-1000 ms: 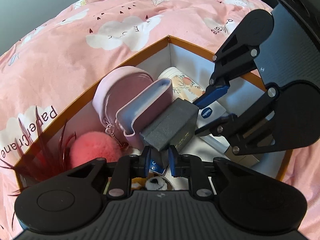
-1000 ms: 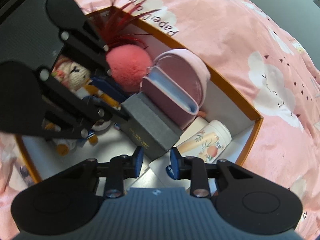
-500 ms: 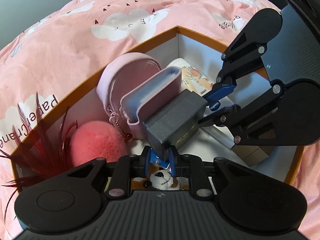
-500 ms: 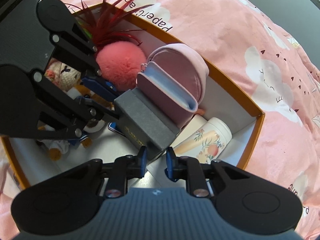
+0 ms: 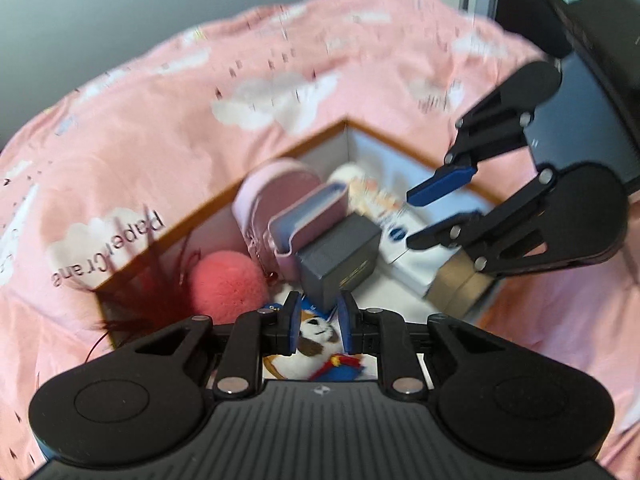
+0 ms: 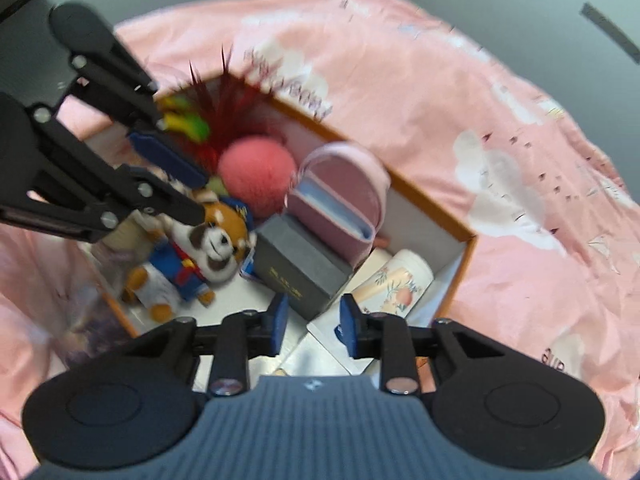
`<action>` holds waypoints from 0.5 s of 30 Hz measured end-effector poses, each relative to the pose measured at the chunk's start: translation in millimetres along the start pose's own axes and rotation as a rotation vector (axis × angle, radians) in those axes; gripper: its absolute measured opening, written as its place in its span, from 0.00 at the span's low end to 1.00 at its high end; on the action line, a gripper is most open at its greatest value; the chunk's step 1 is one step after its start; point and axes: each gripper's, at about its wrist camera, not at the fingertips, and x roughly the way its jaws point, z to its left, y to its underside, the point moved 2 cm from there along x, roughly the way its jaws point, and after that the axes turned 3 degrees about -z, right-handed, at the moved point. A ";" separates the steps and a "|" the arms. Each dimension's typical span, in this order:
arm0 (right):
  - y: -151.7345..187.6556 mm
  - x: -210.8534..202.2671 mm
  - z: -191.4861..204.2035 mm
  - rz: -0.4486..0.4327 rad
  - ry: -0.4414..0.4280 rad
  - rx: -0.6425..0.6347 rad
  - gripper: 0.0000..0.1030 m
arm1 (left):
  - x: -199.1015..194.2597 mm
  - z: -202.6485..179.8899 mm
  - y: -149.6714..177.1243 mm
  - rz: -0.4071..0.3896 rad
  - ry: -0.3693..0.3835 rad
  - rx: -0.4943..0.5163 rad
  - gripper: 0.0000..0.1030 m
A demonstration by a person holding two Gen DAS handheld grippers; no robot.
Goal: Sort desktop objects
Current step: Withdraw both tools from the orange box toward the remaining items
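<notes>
Left wrist view first, and it's pretty blurry. The left hand-held gripper (image 5: 319, 322) sits just in front of the grey box (image 5: 340, 252). Its jaws are partly apart, and the box's near corner shows in the gap between them. As far as I can tell the pads aren't squeezing it.

Everything sits in a cardboard box with an orange rim (image 5: 280, 152), on a pink cloud-print sheet (image 5: 160, 120). The grey box leans on a pink case (image 5: 308, 220), with a round pink pouch (image 5: 276, 184) behind that. Left of the grey box there's a coral pompom (image 5: 228, 280) and some dark red feathers (image 5: 136, 296). A plush dog (image 5: 316, 332) lies right below it, under the gripper. A flower-print bottle (image 5: 360, 184) is behind the grey box and a white tube (image 5: 404, 248) is on its right. The right hand-held gripper (image 5: 408, 222) hangs to the right of the grey box, clear of it, over that tube.

Now the right wrist view. The right gripper's jaws have just been opening and now stand well apart. The grey box's near corner pokes into the gap, but neither pad touches it, so it's holding nothing. The grey box is tilted, with one end propped up on the pink case. The left gripper is off to the box's left, above the plush dog and not touching the box.
</notes>
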 end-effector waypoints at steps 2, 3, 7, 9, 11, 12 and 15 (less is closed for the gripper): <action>0.2 -19.9 5.0 -0.060 0.017 0.031 0.40 | -18.8 -1.5 7.1 -0.022 -0.016 -0.051 0.23; 0.4 -31.4 7.6 -0.090 0.020 0.051 0.43 | -26.4 -2.1 10.8 -0.027 -0.025 -0.083 0.23; 6.8 -66.3 15.4 -0.171 -0.002 0.158 0.44 | -55.5 -4.4 30.9 -0.066 -0.035 -0.184 0.23; 9.1 -74.8 24.0 -0.199 -0.012 0.193 0.44 | -69.4 -6.7 38.1 -0.077 -0.043 -0.210 0.23; 11.7 -83.1 35.5 -0.218 -0.014 0.208 0.44 | -80.1 -9.8 47.9 -0.079 -0.053 -0.231 0.23; 13.2 -87.2 41.0 -0.226 -0.016 0.219 0.45 | -83.9 -11.2 52.4 -0.078 -0.057 -0.247 0.23; 15.9 -90.8 52.3 -0.238 -0.047 0.286 0.48 | -88.6 -13.0 67.5 -0.049 -0.073 -0.336 0.23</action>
